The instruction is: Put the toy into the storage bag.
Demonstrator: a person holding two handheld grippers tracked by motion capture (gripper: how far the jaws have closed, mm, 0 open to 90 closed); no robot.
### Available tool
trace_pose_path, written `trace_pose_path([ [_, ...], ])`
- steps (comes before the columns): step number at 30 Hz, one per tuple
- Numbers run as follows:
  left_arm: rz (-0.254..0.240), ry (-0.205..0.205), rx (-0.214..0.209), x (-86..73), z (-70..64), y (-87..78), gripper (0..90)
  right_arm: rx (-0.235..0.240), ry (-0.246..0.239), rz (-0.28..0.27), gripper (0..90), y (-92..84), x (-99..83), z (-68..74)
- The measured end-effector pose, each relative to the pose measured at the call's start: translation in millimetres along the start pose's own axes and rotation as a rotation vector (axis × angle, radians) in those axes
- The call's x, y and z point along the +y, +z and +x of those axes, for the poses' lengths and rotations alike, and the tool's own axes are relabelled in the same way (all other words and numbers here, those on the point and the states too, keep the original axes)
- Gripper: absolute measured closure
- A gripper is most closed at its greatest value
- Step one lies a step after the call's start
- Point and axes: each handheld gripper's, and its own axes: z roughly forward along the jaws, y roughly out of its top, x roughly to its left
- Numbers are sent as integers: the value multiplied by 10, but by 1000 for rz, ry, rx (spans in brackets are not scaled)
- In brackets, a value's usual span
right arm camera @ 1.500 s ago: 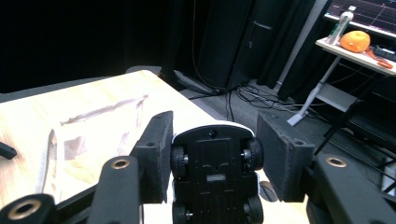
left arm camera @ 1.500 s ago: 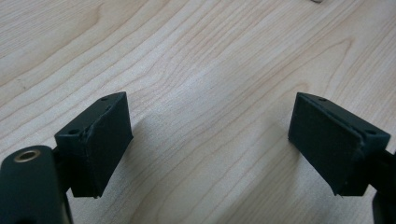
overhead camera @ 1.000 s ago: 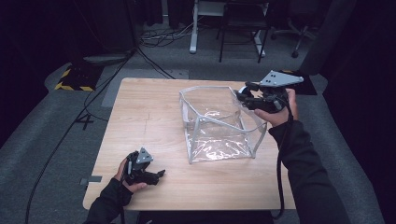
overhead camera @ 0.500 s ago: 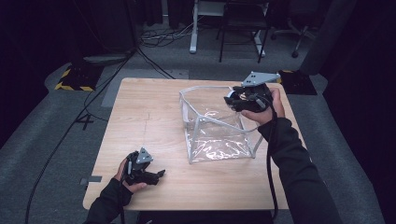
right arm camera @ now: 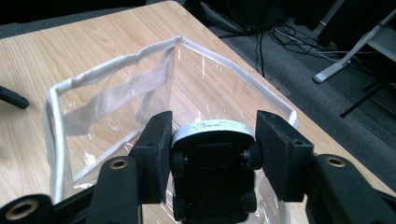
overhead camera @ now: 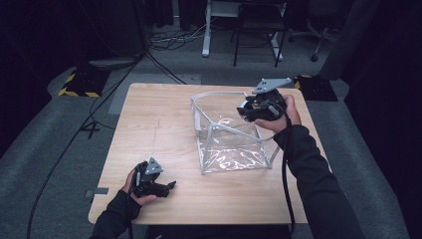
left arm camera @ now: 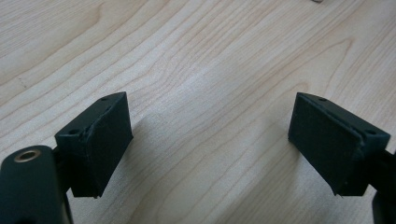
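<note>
The right gripper [right arm camera: 212, 154] pinches what looks like a toy car [right arm camera: 212, 175] just above the clear bag [right arm camera: 116, 93], so lowering and releasing come next; the left gripper [left arm camera: 210, 144], spread, rests on the table [left arm camera: 210, 60].

The clear plastic bag with white fabric edging [overhead camera: 234, 144] shows pale glints on its see-through walls, and a white woven strap [right arm camera: 116, 95] runs across one side. The small toy car [right arm camera: 212, 175] has a black underside, black wheels and a white body with faint dark marks. Both the right gripper [right arm camera: 212, 154] and the left gripper [left arm camera: 210, 140] are matt black, with brass-coloured holes in their arms. The light wooden table [overhead camera: 159, 124] has a flowing brown grain. The sleeves are black; a yellow-and-black striped mat [overhead camera: 77, 87] lies on the grey floor.
</note>
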Motion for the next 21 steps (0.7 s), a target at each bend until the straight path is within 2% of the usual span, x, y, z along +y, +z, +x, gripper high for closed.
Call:
trace_pose_path([
  [6, 0, 0, 0, 1, 1, -1, 138, 6, 6, 18, 485, -8, -31, -23],
  [15, 2, 2, -2, 2, 2, -2, 138, 6, 45, 96, 484, 15, -97, -69],
  [21, 1, 0, 2, 1, 1, -2, 137, 15, 39, 113, 484, -8, -157, -65],
])
